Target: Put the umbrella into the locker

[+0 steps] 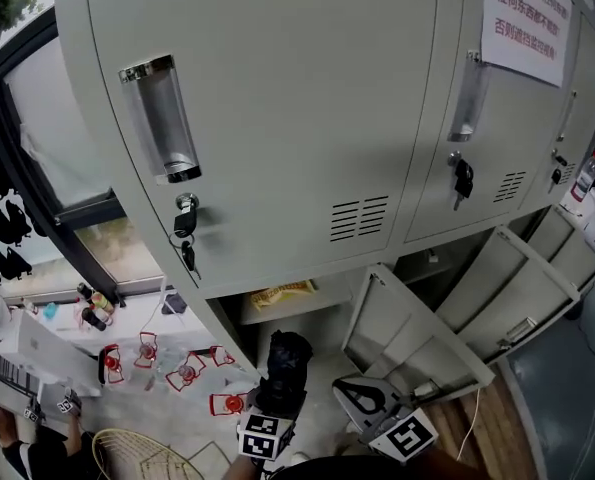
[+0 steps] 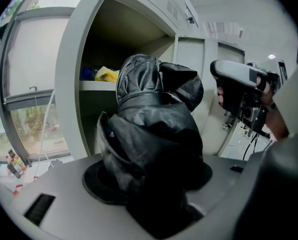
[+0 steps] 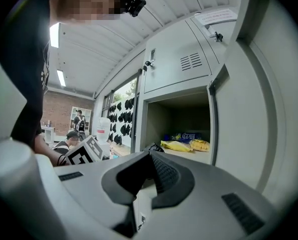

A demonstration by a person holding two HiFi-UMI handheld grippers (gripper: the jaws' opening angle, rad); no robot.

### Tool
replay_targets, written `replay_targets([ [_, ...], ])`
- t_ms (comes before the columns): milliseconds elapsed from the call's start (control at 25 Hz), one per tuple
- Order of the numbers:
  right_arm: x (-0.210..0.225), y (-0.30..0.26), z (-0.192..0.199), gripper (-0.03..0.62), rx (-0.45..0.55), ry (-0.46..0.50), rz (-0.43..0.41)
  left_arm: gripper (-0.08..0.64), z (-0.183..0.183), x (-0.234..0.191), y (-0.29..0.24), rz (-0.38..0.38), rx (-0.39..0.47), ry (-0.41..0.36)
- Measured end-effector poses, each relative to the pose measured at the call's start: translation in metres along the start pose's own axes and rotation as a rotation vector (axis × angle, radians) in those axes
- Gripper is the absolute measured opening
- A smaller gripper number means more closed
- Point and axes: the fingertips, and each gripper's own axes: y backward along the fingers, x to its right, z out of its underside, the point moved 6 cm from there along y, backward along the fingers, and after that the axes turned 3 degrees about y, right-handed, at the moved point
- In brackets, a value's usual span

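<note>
Your left gripper (image 1: 273,406) is clamped on the folded black fabric umbrella (image 2: 154,129), whose long axis points up and ahead into the open grey metal locker compartment (image 2: 131,36) straight beyond it, while your right gripper (image 3: 150,156), closed on nothing, waits alongside.

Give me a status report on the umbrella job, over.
Left gripper clamps the black folded umbrella, in front of the open locker compartment. Right gripper shut, empty. Snack bags lie on its shelf.
</note>
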Motion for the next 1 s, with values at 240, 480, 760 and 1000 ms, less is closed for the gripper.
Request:
replay_targets([
  [240,0.002,-0.003,0.0,0.029,-0.005,-0.007,-0.032,0.268,-0.001,-0.007,-0.019,-0.014,-0.017,0.008],
  [480,0.003,-0.008,0.0,0.029,-0.018,-0.004,-0.063,0.268,-0.006,-0.016,-0.042,-0.032,-0.028,0.009],
  [760,0.004,-0.012,0.003,0.029,-0.044,-0.009,-0.079,0.268,-0.013,-0.013,-0.062,-0.015,-0.02,-0.034],
  [1000,0.009,-0.012,0.003,0.029,-0.054,0.009,-0.083,0.267,-0.004,-0.008,-0.071,0.004,-0.052,-0.01],
])
